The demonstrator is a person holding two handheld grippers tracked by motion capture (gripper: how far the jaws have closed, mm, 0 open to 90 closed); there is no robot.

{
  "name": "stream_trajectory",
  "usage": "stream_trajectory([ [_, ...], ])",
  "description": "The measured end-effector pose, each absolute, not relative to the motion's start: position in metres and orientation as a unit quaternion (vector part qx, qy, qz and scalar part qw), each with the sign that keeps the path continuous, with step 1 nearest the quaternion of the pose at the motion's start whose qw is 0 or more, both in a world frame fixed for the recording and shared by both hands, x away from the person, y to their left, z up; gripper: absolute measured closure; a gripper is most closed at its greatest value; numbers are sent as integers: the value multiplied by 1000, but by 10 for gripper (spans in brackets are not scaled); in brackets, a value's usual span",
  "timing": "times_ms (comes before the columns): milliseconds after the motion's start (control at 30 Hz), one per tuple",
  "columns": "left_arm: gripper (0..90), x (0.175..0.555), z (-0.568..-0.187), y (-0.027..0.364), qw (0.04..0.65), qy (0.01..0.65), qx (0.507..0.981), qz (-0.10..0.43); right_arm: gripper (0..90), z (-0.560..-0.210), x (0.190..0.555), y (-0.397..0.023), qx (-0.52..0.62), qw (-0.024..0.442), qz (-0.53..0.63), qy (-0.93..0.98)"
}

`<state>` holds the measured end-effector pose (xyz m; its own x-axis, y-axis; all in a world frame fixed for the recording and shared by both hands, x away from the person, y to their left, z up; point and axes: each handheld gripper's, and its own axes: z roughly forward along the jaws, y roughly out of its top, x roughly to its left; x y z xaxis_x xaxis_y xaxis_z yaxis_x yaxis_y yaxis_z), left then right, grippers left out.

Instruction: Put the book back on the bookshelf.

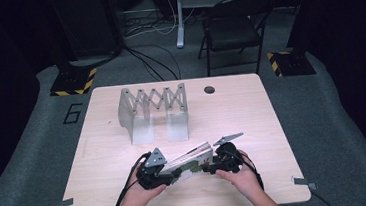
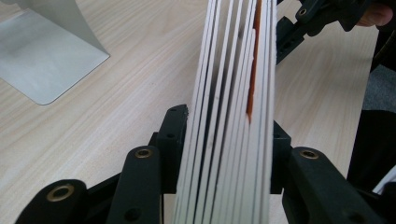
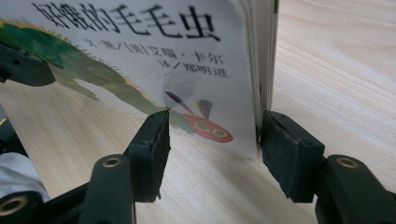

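A picture board book [image 1: 191,161] with a green caterpillar on its white cover stands tilted on its edge near the table's front. My left gripper [image 1: 169,175] grips its left end; in the left gripper view the jaws press both sides of the fanned white pages [image 2: 233,93], so the left gripper [image 2: 229,135] is shut on it. My right gripper [image 1: 213,169] holds the right end. In the right gripper view, the right gripper [image 3: 212,133] has one jaw on the cover [image 3: 140,60] and the other on the back by the spine.
A grey metal expanding book rack [image 1: 154,110] stands at the back middle of the wooden table [image 1: 253,127]; its flat foot [image 2: 42,65] lies left of the book. A cable hole [image 1: 209,89] is behind it. A black chair [image 1: 234,23] stands beyond the table.
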<state>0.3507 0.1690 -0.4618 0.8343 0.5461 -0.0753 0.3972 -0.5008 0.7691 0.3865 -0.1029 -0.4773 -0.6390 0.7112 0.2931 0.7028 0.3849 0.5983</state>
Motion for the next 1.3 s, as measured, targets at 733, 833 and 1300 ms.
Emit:
stream_trajectory([
  [733, 730, 341, -459, 159, 402, 259, 874, 90, 425, -478, 388, -106, 435, 7, 359, 826],
  [833, 734, 341, -459, 159, 402, 259, 874, 87, 425, -478, 388, -107, 433, 5, 359, 827],
  [1300, 754, 339, -459, 157, 398, 252, 877, 98, 427, -479, 389, -111, 439, 7, 360, 823],
])
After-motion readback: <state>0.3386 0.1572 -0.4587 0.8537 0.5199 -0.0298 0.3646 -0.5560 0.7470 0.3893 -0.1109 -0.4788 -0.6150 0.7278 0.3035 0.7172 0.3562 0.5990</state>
